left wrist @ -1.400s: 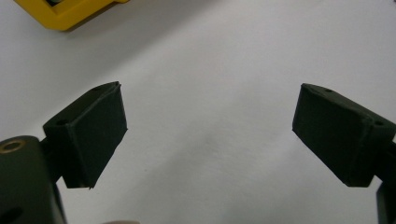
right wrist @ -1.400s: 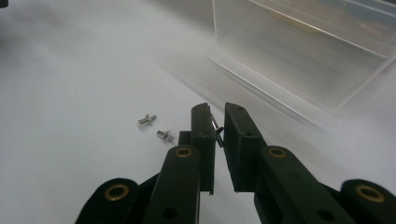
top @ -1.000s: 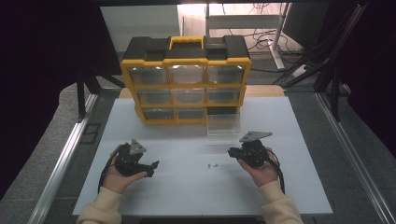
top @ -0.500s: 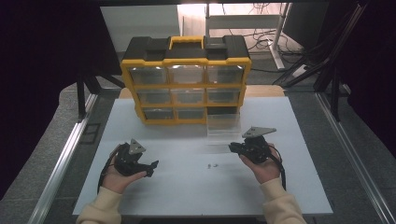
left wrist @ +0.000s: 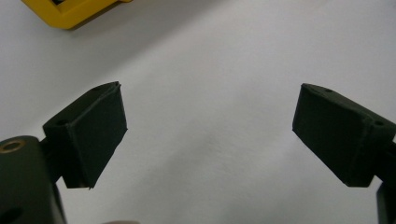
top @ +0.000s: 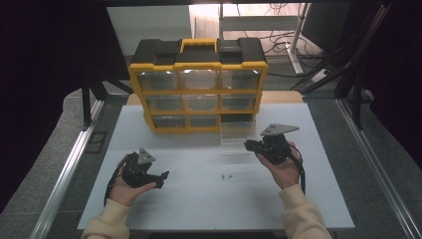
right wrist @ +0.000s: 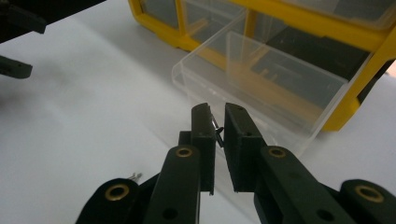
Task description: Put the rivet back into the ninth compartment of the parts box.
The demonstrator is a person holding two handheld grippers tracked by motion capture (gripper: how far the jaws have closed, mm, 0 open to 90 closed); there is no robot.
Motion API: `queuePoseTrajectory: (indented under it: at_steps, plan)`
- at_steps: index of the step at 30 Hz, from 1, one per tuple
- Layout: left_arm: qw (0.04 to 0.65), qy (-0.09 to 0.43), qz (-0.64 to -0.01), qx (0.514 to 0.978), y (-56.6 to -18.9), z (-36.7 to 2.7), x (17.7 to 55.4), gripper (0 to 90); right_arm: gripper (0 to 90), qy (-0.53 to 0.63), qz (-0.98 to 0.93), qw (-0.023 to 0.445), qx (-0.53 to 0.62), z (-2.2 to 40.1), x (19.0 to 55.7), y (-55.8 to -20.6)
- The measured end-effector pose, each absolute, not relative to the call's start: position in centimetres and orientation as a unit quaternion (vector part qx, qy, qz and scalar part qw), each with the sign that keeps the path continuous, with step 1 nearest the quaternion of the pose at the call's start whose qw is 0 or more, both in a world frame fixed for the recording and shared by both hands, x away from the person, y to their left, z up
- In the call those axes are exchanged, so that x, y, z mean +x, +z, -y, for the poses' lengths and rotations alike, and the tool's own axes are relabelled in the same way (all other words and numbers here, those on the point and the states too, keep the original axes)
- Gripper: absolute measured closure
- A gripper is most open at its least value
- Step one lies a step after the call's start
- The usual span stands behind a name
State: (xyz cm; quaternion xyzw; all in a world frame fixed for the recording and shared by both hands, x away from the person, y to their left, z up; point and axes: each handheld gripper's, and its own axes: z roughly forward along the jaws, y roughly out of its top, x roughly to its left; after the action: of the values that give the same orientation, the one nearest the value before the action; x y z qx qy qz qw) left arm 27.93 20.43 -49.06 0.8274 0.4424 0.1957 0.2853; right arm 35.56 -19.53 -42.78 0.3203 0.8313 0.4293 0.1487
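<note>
A yellow organizer (top: 198, 84) with clear bins stands at the back of the white table (top: 149, 209), and its bottom-right clear drawer (top: 238, 137) is pulled out, directly ahead of the right gripper (right wrist: 219, 122). That gripper is clenched on a small screw (right wrist: 216, 127) just short of the drawer's front wall. The left gripper (left wrist: 210, 135) hangs released over bare table, and two more tiny screws (top: 226, 175) lie between the hands.

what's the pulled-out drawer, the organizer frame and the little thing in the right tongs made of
The pulled-out drawer looks like clear, glossy plastic: the frame shows through its walls. The organizer frame seems to be moulded plastic, yellow with a black top and a smooth, slightly shiny finish. The small piece pinched in the right tongs looks like thin, shiny metal, perhaps a screw or pin; it is too small to be sure.
</note>
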Motion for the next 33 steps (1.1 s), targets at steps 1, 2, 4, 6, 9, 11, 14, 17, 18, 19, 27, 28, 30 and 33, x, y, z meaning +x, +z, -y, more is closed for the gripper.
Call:
queuePoseTrajectory:
  at_steps: [1, 2, 4, 6, 9, 11, 14, 17, 18, 19, 27, 28, 30, 33]
  plan:
    - [0.284, 0.197, -0.441, 0.828, -49.1, -20.4, 27.9, 10.4, 82.4, 0.433, -0.829, 0.152, 0.319, 19.4, 36.0, -42.3]
    - [0.285, 0.197, -0.441, 0.828, -49.1, -20.4, 27.9, 10.4, 82.4, 0.433, -0.828, 0.154, 0.32, 19.4, 36.3, -42.0]
    - [0.285, 0.197, -0.442, 0.827, -49.0, -20.4, 27.9, 10.5, 82.4, 0.435, -0.826, 0.156, 0.321, 19.2, 37.1, -41.6]
    - [0.284, 0.198, -0.443, 0.827, -49.0, -20.5, 27.9, 10.4, 82.4, 0.435, -0.825, 0.158, 0.325, 19.0, 37.9, -41.4]
    - [0.285, 0.198, -0.445, 0.825, -49.0, -20.5, 28.0, 10.5, 82.4, 0.434, -0.823, 0.163, 0.328, 18.7, 39.0, -41.7]
    - [0.286, 0.198, -0.445, 0.825, -49.0, -20.5, 28.0, 10.5, 82.4, 0.434, -0.823, 0.163, 0.328, 18.6, 39.4, -41.8]
    - [0.286, 0.198, -0.446, 0.825, -49.0, -20.5, 27.9, 10.5, 82.4, 0.422, -0.826, 0.167, 0.334, 18.3, 40.2, -42.2]
    - [0.285, 0.198, -0.447, 0.824, -49.0, -20.5, 28.0, 10.4, 82.3, 0.416, -0.825, 0.169, 0.344, 18.5, 40.9, -42.7]
    - [0.285, 0.198, -0.447, 0.824, -49.0, -20.5, 28.0, 10.5, 82.0, 0.416, -0.823, 0.169, 0.347, 18.6, 41.0, -42.8]
    - [0.284, 0.198, -0.448, 0.824, -49.1, -20.5, 28.0, 10.5, 82.0, 0.416, -0.823, 0.169, 0.347, 18.6, 41.0, -42.8]
    - [0.285, 0.196, -0.448, 0.825, -49.1, -20.5, 28.0, 10.4, 31.6, 0.435, -0.799, 0.219, 0.354, 18.8, 40.1, -41.9]
    - [0.285, 0.196, -0.448, 0.824, -49.1, -20.5, 28.0, 10.5, 30.8, 0.438, -0.798, 0.216, 0.353, 18.9, 39.8, -41.8]
    - [0.286, 0.196, -0.447, 0.825, -49.0, -20.4, 27.9, 10.5, 30.5, 0.443, -0.797, 0.213, 0.351, 18.9, 39.4, -41.8]
    - [0.287, 0.197, -0.442, 0.826, -48.9, -20.4, 27.9, 10.4, 30.9, 0.447, -0.798, 0.22, 0.339, 19.0, 38.6, -41.8]
